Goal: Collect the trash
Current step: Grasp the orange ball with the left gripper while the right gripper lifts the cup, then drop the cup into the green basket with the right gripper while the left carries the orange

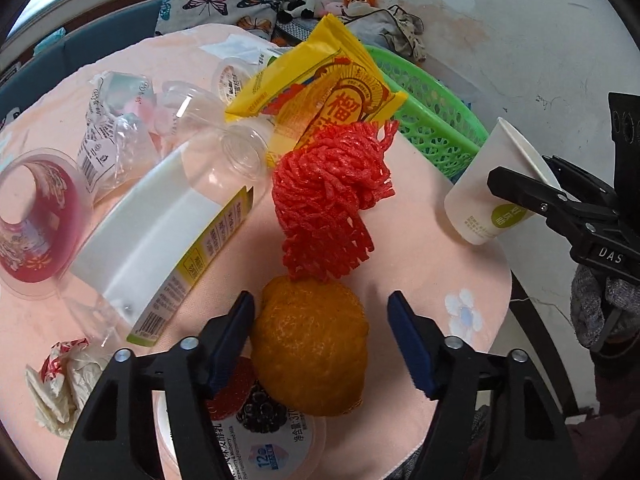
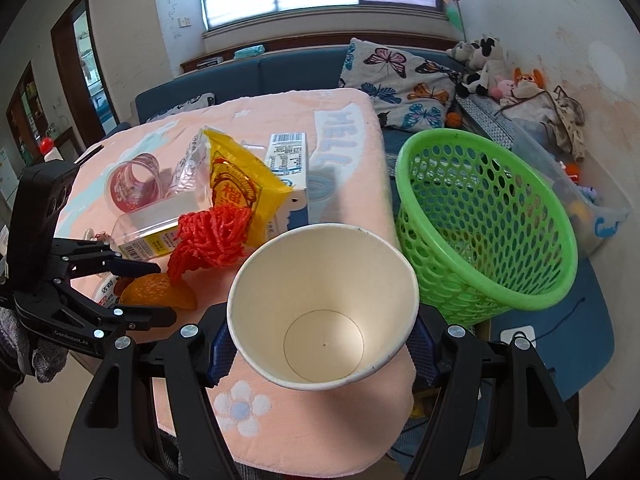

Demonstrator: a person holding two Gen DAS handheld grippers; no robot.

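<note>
"DAS" reads on the right gripper (image 1: 516, 184), clamped on the paper cup (image 2: 324, 308) at lower centre. The left gripper (image 1: 320, 340), fingers apart, straddles the orange peel (image 1: 310, 348). Only the right view shows "HELLO" on the tablecloth (image 2: 340, 144) and the green basket's (image 2: 480, 220) inside.

The orange peel (image 1: 310, 350) lies near the desk's (image 1: 436, 248) front edge, a net (image 1: 328, 196) touching its far side. Behind the net lies a snack packet (image 1: 320, 92). The basket (image 2: 480, 220) stands beside the desk's right edge, off it.
</note>
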